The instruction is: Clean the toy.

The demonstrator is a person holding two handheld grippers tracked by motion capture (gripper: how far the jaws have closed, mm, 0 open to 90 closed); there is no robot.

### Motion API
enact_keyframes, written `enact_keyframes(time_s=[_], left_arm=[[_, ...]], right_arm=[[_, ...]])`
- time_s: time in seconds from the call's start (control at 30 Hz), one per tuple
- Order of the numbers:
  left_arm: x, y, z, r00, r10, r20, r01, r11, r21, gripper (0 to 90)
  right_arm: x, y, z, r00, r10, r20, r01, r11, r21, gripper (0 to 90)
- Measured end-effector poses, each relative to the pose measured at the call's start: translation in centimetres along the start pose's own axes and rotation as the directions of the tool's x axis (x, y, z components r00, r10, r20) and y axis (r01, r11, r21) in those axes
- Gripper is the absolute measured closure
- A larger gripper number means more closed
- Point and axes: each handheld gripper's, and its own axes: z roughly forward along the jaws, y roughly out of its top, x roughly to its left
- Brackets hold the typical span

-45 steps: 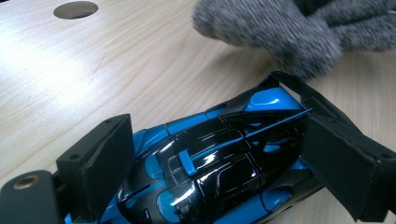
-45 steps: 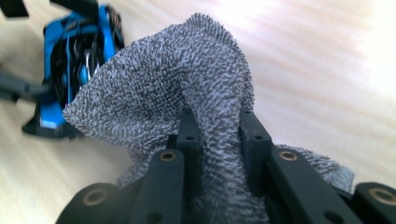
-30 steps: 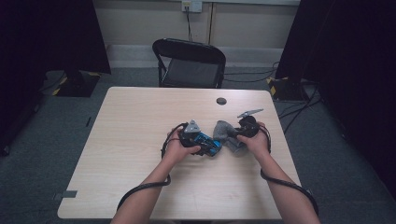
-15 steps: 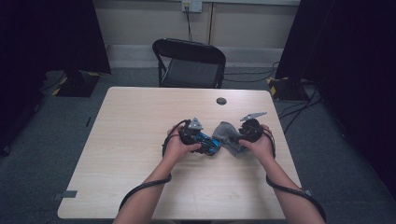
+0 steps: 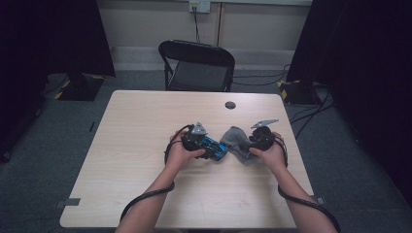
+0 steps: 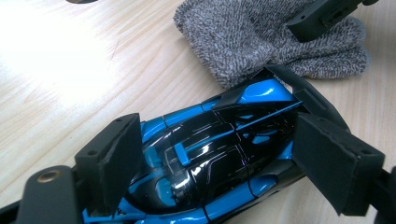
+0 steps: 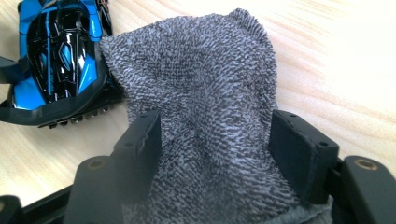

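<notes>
Looking along your left gripper [image 6: 219, 154], you lose the nose of the glossy blue-and-black toy car [image 6: 219, 154] under the bottom edge of the left gripper view, and the car's underside is out of sight against the pale wooden table [image 6: 70, 79]. The jaws stand on either side of the car's body and press against its flanks, so you are gripping it. Its black rear wing meets the edge of the grey knitted sock [image 6: 261, 46]; whether the two actually touch there is hard to tell.

In the right gripper view your right gripper [image 7: 217, 140] has the sock between its jaws, clamped on bunched fabric that bulges up between the pads. The sock's lower end runs off the bottom of that view, so you cannot see its opening or tell whether anything lies inside it. The car sits at the upper left there, outside the sock, its tail just beside the sock's edge.

From the high view, both things lie right of the table's middle, between your two hands. Your left hand [image 5: 180, 154] covers much of the left gripper, and your right hand [image 5: 269, 154] hides part of the right one. A small dark round disc [image 5: 230, 105] sits near the far edge, too small to make out. A black folding chair [image 5: 197, 65] stands beyond the table.
</notes>
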Motion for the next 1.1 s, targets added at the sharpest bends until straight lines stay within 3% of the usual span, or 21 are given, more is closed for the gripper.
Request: enact_keyframes(time_s=[0.2, 0.23, 0.33, 0.5, 0.6, 0.63, 0.67, 0.73, 0.77, 0.83, 0.9, 1.1], left_arm=[[0.0, 0.1, 0.0, 0.9998, -0.017, -0.007, 0.017, 0.9998, 0.012, 14.5], [0.0, -0.1, 0.1, 0.9989, -0.037, -0.029, 0.037, 0.9993, 0.007, 13.6], [0.2, -0.3, 0.3, 0.9963, -0.073, -0.044, 0.073, 0.9973, 0.001, 8.7], [0.1, -0.7, 0.4, 0.9961, -0.080, -0.038, 0.079, 0.9965, -0.027, 6.6], [0.1, -0.8, 0.4, 0.9960, -0.081, -0.037, 0.080, 0.9962, -0.034, 6.6], [0.1, -0.9, 0.4, 0.9957, -0.084, -0.037, 0.083, 0.9957, -0.042, 6.6], [0.1, -1.0, 0.4, 0.9958, -0.084, -0.037, 0.082, 0.9954, -0.049, 6.6], [0.1, -1.0, 0.4, 0.9957, -0.085, -0.037, 0.083, 0.9952, -0.052, 6.6], [0.1, -1.0, 0.4, 0.9958, -0.083, -0.038, 0.081, 0.9954, -0.051, 6.6], [0.1, -1.0, 0.4, 0.9960, -0.081, -0.039, 0.079, 0.9958, -0.046, 6.6], [0.1, -1.0, 0.4, 0.9963, -0.076, -0.041, 0.074, 0.9961, -0.047, 6.6], [0.0, -1.0, 0.5, 0.9963, -0.076, -0.040, 0.074, 0.9960, -0.051, 6.6]], right_arm=[[0.0, 0.3, -0.8, 0.9999, -0.013, 0.008, 0.013, 1.000, -0.014, 32.8], [0.0, 0.3, -0.9, 0.9999, -0.010, 0.010, 0.010, 1.000, -0.005, 32.5], [0.2, 0.3, -1.1, 0.9997, -0.012, 0.022, 0.011, 1.000, 0.013, 32.4], [0.6, -0.7, -0.2, 0.9982, -0.040, 0.046, 0.036, 0.997, 0.072, 32.8], [0.6, -1.0, 0.2, 0.9975, -0.041, 0.057, 0.037, 0.997, 0.075, 34.9], [0.7, -1.0, 0.3, 0.9969, -0.045, 0.065, 0.040, 0.996, 0.077, 37.0], [0.9, -1.0, 0.5, 0.9928, -0.070, 0.097, 0.062, 0.995, 0.085, 46.9], [0.9, -0.9, 0.5, 0.9913, -0.074, 0.109, 0.065, 0.994, 0.086, 52.3], [1.0, -0.7, 0.5, 0.9893, -0.080, 0.122, 0.069, 0.993, 0.090, 66.9], [1.0, -0.6, 0.5, 0.9895, -0.079, 0.121, 0.068, 0.993, 0.095, 70.3], [0.8, 0.0, 0.4, 0.9925, -0.048, 0.112, 0.038, 0.995, 0.096, 77.5], [0.0, 2.0, -0.1, 0.9951, 0.030, 0.094, -0.032, 0.999, 0.018, 78.7]])
